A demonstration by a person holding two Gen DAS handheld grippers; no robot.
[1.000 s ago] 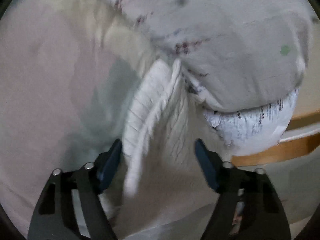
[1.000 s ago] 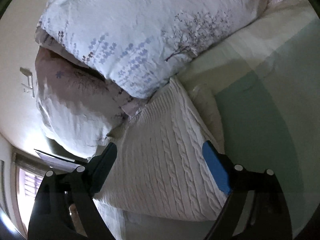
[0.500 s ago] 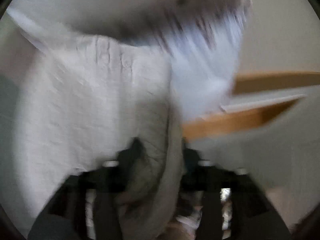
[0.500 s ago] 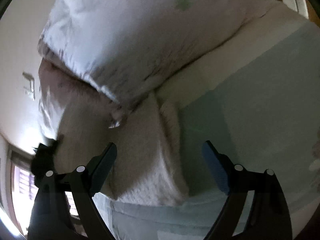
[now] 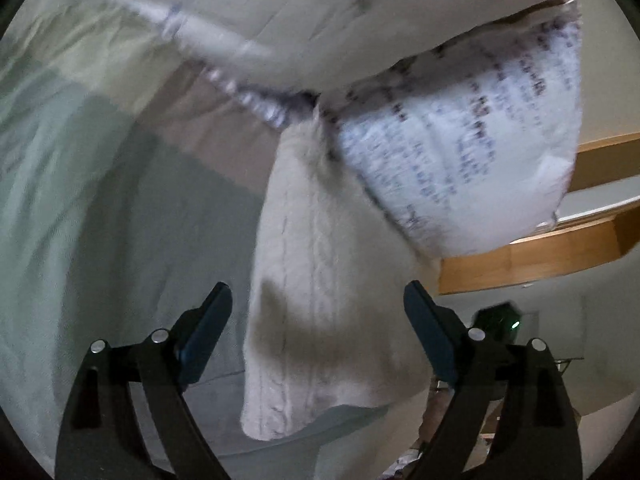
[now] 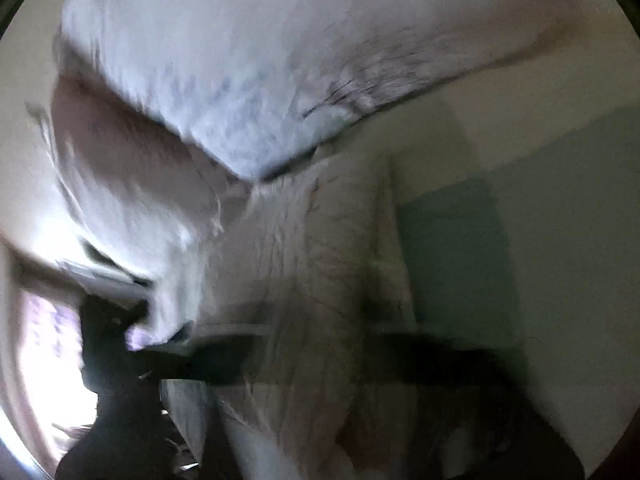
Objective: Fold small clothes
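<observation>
Blur smears nearly the whole right wrist view, so the right gripper [image 6: 312, 364] shows only as dark streaks across the lower part of the picture, and whether its jaws are spread or closed cannot be told. Ahead of those streaks lies the cream cable-knit garment [image 6: 320, 248], its far end tucked beneath the printed pillow [image 6: 248, 60]; its near end is lost in the smear. From the left wrist view things are clearer: the left gripper [image 5: 318, 330] has its 2 jaws spread wide with nothing pinched, and the cable-knit garment [image 5: 320, 280] lies between and ahead of them, folded into a long narrow shape on the pale green bedsheet [image 5: 80, 208], its near corner reaching past the fingertips toward the camera. Its far end disappears under the printed pillow [image 5: 472, 152], whose dark pattern is too blurred to read as any writing. Beyond the right-hand jaw a wooden bed frame [image 5: 532, 256] is partly hidden by the pillow, and a small dark device with a green light [image 5: 500, 320] sits just behind that jaw, too dim to identify.
</observation>
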